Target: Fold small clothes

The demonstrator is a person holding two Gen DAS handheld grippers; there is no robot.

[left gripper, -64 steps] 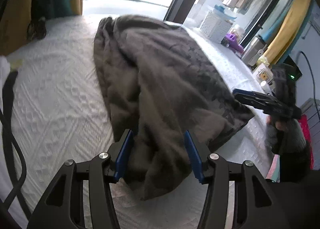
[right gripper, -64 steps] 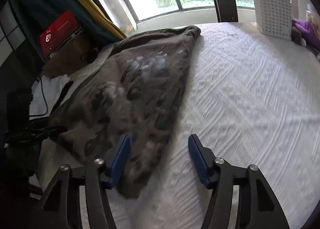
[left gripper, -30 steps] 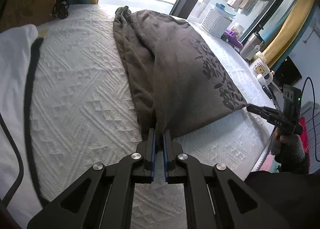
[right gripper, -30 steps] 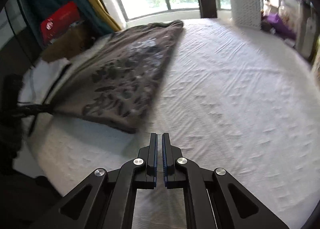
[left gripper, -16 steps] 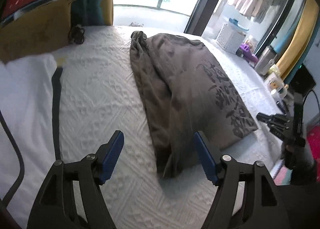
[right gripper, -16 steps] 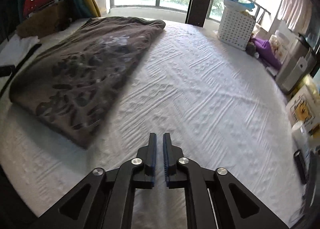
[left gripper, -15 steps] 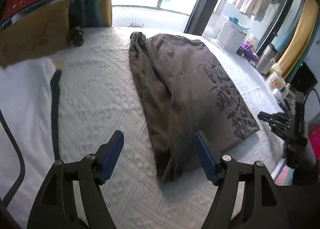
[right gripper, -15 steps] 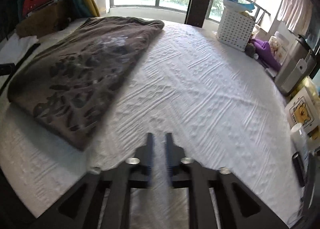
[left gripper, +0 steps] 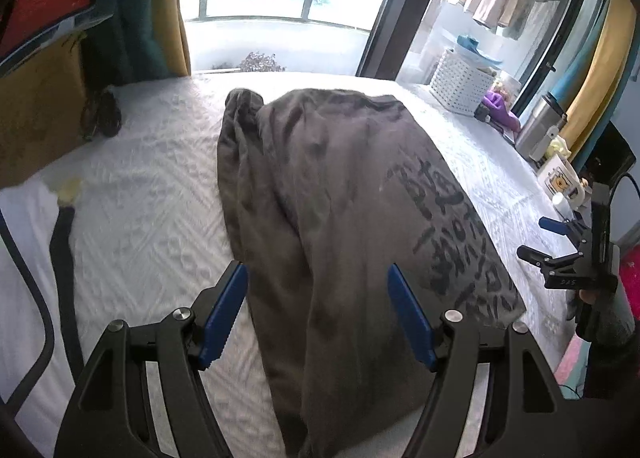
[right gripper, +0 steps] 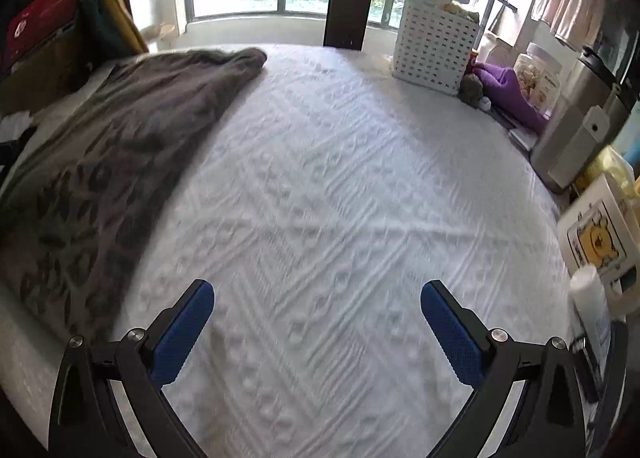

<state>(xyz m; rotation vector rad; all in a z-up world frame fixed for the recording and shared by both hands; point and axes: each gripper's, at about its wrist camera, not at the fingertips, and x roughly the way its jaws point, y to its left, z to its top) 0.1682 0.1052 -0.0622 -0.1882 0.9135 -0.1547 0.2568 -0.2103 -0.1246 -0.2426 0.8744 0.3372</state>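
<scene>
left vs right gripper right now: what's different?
The left gripper has the near end of the brown printed garment between its open fingers; the right gripper has only bare white bedspread between its own. The right gripper's jaws look spread wider than the left gripper's. Shared: both open, blue pads, gripping nothing.

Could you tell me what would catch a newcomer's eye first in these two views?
The grey-brown printed garment dominates the left wrist view, lying lengthwise on the white textured bedspread, with the open left gripper straddling its near end. In the right wrist view the open right gripper hangs over bare bedspread, the garment off to its left. A white lattice basket stands at the far edge by the window.
</scene>
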